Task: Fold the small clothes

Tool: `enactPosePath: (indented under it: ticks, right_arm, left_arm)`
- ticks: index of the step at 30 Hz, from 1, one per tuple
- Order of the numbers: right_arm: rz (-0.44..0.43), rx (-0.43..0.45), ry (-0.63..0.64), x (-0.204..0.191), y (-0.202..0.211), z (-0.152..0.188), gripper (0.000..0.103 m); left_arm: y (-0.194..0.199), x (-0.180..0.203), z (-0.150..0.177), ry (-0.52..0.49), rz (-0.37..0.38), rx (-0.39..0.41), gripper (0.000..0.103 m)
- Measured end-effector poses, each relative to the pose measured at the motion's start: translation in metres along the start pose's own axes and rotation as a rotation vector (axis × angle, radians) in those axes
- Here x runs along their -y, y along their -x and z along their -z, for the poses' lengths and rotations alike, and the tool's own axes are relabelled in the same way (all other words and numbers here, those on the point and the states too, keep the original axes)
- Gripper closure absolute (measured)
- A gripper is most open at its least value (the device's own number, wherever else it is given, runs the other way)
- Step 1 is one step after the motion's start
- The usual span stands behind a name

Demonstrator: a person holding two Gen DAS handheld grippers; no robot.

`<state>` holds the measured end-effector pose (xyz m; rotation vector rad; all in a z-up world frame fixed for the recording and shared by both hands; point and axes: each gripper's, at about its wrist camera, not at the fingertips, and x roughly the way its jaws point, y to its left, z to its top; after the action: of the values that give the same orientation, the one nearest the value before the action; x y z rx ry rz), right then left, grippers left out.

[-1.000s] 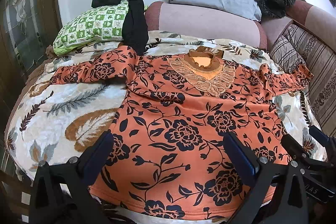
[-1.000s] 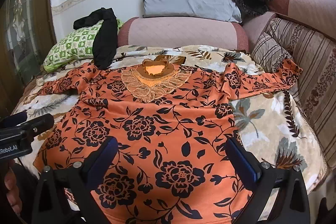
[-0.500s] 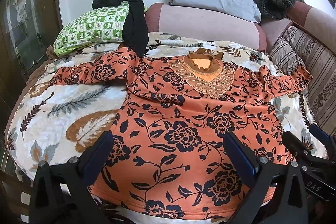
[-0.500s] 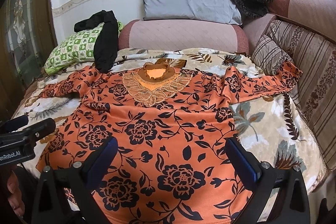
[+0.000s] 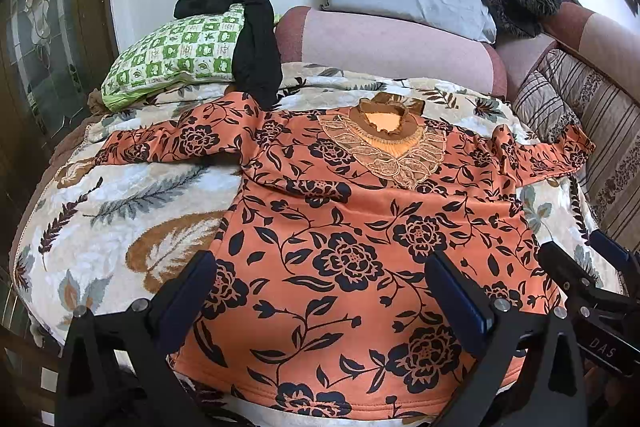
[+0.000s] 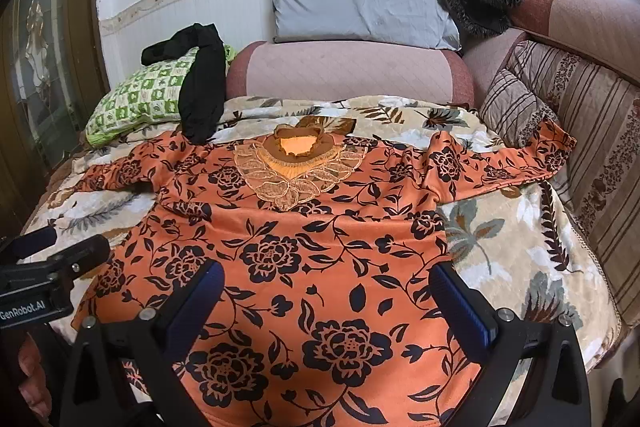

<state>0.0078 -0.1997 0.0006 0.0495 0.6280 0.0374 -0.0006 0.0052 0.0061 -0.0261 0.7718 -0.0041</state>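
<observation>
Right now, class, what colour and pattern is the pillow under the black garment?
Green-and-white checks on the pillow, clearest in the left wrist view.

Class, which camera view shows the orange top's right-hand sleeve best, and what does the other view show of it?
The right wrist view: the sleeve stretches fully across the frame, its cuff against the striped cushion. The left wrist view squeezes the same sleeve toward the distorted edge.

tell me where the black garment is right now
The black garment hangs over the green checked pillow at the far left of both views, its lower end touching the orange floral top.
</observation>
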Motion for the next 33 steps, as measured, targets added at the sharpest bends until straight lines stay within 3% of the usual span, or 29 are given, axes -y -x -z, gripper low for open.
enactPosePath:
  ticks: [6,15,18,20,23,29,33]
  right_arm:
    - [-0.001,-0.007,0.0,0.0,-0.001,0.0,0.0]
    - [-0.011,-0.043,-0.002,0.001,-0.006,-0.003,0.0]
    - [-0.101,-0.096,-0.083,0.021,-0.018,-0.005,0.0]
    - [-0.189,-0.141,-0.223,0.056,-0.034,-0.01,0.0]
    - [-0.224,-0.161,-0.438,0.126,-0.062,-0.018,0.0]
    - [-0.037,-0.17,-0.835,0.312,-0.141,-0.031,0.001]
    - [0.148,-0.088,-0.883,0.409,-0.17,-0.068,0.006]
  left_arm:
    - [0.0,0.0,0.001,0.019,0.021,0.033,0.0]
    - [-0.003,0.0,-0.001,-0.018,-0.01,0.024,0.0]
    - [-0.014,-0.009,-0.002,-0.021,-0.014,-0.015,0.0]
    - [-0.026,-0.017,0.0,-0.02,-0.035,-0.042,0.0]
    - [-0.048,-0.027,0.003,-0.01,-0.05,-0.074,0.0]
    - [-0.09,-0.037,0.007,-0.023,-0.064,-0.132,0.0]
    - [-0.118,-0.037,0.006,-0.017,-0.068,-0.162,0.0]
